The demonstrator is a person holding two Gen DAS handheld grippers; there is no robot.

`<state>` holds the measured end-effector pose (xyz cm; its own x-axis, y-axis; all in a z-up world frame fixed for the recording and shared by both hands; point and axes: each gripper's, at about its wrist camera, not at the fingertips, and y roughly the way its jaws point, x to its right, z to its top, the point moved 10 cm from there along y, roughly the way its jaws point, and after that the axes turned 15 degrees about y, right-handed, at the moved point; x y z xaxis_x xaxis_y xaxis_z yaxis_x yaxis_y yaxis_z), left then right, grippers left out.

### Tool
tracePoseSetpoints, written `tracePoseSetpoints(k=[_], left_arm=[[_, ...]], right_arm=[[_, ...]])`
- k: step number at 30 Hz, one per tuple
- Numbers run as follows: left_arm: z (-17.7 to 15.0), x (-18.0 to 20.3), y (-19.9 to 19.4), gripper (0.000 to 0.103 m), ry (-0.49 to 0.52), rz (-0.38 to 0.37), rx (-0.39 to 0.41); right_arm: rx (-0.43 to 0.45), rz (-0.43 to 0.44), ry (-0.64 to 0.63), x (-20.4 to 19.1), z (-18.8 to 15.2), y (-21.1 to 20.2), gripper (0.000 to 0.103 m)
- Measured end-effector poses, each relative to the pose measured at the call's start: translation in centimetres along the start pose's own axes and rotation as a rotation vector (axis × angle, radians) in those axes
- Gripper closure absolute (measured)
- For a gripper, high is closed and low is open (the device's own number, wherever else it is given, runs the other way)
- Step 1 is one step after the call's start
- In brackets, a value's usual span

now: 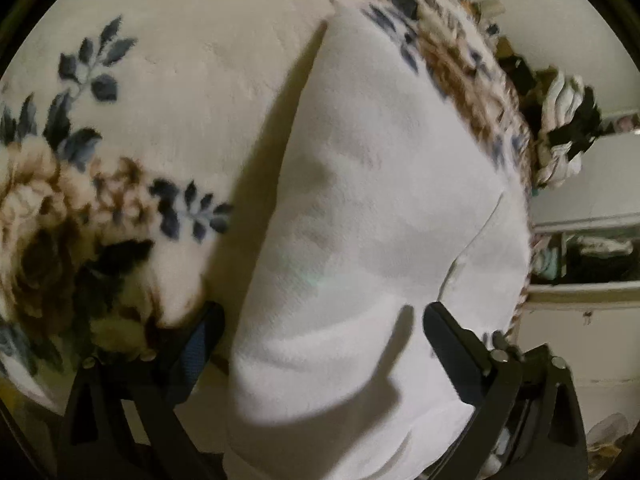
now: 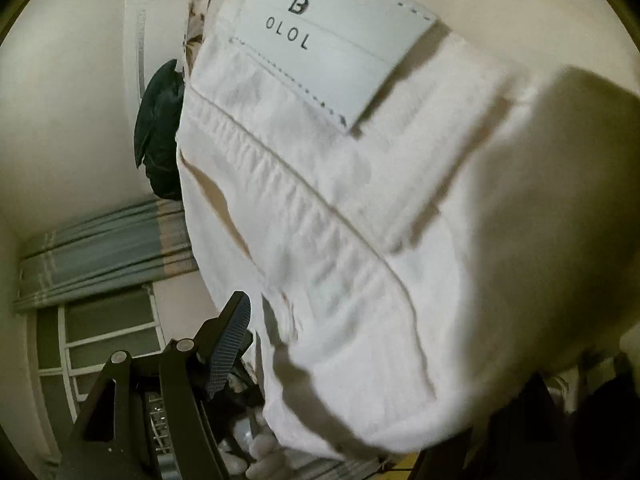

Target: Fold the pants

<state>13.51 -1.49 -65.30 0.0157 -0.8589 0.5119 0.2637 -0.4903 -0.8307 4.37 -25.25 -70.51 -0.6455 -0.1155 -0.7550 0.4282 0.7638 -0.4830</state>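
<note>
White pants (image 1: 360, 208) on floral blanket (image 1: 168, 92)

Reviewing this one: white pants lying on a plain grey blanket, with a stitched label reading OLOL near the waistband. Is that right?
Not quite. The blanket is not plain grey: it is cream with blue leaves and brown flowers, as the left wrist view shows. The rest holds: the pants are white, and the right wrist view shows the stitched label reading OLOL near the waistband.

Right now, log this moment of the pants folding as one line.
stage: mid-fold | pants: white, on floral blanket | label patch: showing | left gripper: open, straddling pants | right gripper: open
</note>
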Motion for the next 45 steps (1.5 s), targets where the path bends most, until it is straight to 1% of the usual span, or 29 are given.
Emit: tracePoseSetpoints(k=[1,2,3,4,6,7,12,18,19,21,23,25,28,29,31,33,34,35,37,40,43,44,45], left_arm=[[0.2,0.2,-0.4,0.016,-0.012,-0.036,0.03],[0.6,0.6,-0.8,0.034,-0.025,-0.068,0.062],[0.5,0.4,-1.1,0.055,-0.021,-0.043,0.058],[0.5,0.8,-1.3,0.065,-0.005,-0.045,0.066],[0.5,1.6,-2.5,0.075,0.021,-0.058,0.105],[0.5,2.1,-3.0,0.078,0.026,-0.066,0.117],[1.2,4.2,-6.5,0.081,0.039,-0.09,0.167],[4.2,7.4,-10.4,0.082,0.061,-0.109,0.222],[5.2,8.0,-11.0,0.082,0.07,-0.106,0.229],[6.8,8.5,-11.8,0.082,0.077,-0.107,0.242],[9.0,8.7,-12.7,0.082,0.068,-0.116,0.255],[11.3,8.8,-13.3,0.082,0.068,-0.121,0.266],[15.7,8.5,-14.3,0.082,0.082,-0.125,0.287],[17.8,8.3,-14.6,0.082,0.088,-0.124,0.294],[20.8,7.9,-14.9,0.082,0.092,-0.129,0.302],[24.8,7.3,-15.0,0.082,0.102,-0.131,0.313],[26.6,6.9,-14.9,0.082,0.109,-0.132,0.316],[29.2,6.3,-14.6,0.082,0.115,-0.131,0.319],[32.3,5.3,-14.2,0.082,0.115,-0.135,0.321],[38.1,3.0,-12.5,0.082,0.116,-0.136,0.322],[42.2,0.9,-10.5,0.082,0.126,-0.129,0.323],[43.8,-0.2,-9.2,0.082,0.122,-0.127,0.318],[44.6,-1.0,-8.4,0.082,0.121,-0.125,0.314]], right_arm=[[0.01,-0.023,-0.021,-0.3,-0.3,0.1,0.031],[0.022,-0.056,-0.046,-0.5,-0.7,0.0,0.046],[0.028,-0.071,-0.065,-0.8,-0.8,0.1,0.053],[0.032,-0.069,-0.074,-1.1,-1.0,0.0,0.055],[0.039,-0.076,-0.094,-2.0,-1.6,-0.1,0.059],[0.047,-0.083,-0.111,-2.7,-1.9,-0.1,0.06],[0.064,-0.082,-0.162,-6.8,-3.0,-0.7,0.064],[0.064,-0.071,-0.239,-12.2,-3.8,-2.9,0.065],[0.067,-0.07,-0.258,-13.7,-3.9,-2.9,0.065],[0.073,-0.069,-0.292,-15.1,-3.4,-4.8,0.065],[0.078,-0.069,-0.32,-17.9,-3.3,-5.2,0.065],[0.088,-0.066,-0.34,-20.7,-3.3,-5.1,0.065],[0.104,-0.057,-0.371,-25.2,-2.8,-4.2,0.065],[0.11,-0.054,-0.378,-26.8,-2.4,-3.5,0.065],[0.123,-0.047,-0.388,-30.2,-1.5,-1.6,0.065],[0.138,-0.039,-0.396,-33.1,-0.7,-0.1,0.065],[0.145,-0.034,-0.397,-34.7,-0.2,0.9,0.065],[0.156,-0.031,-0.402,-36.7,0.6,2.2,0.065],[0.167,-0.024,-0.404,-39.5,2.1,4.6,0.065],[0.182,-0.017,-0.408,-43.7,5.3,9.5,0.065],[0.192,-0.016,-0.404,-46.5,8.6,14.2,0.065],[0.194,-0.018,-0.402,-47.0,9.5,15.3,0.065],[0.196,-0.026,-0.405,-47.5,10.7,17.1,0.065]])
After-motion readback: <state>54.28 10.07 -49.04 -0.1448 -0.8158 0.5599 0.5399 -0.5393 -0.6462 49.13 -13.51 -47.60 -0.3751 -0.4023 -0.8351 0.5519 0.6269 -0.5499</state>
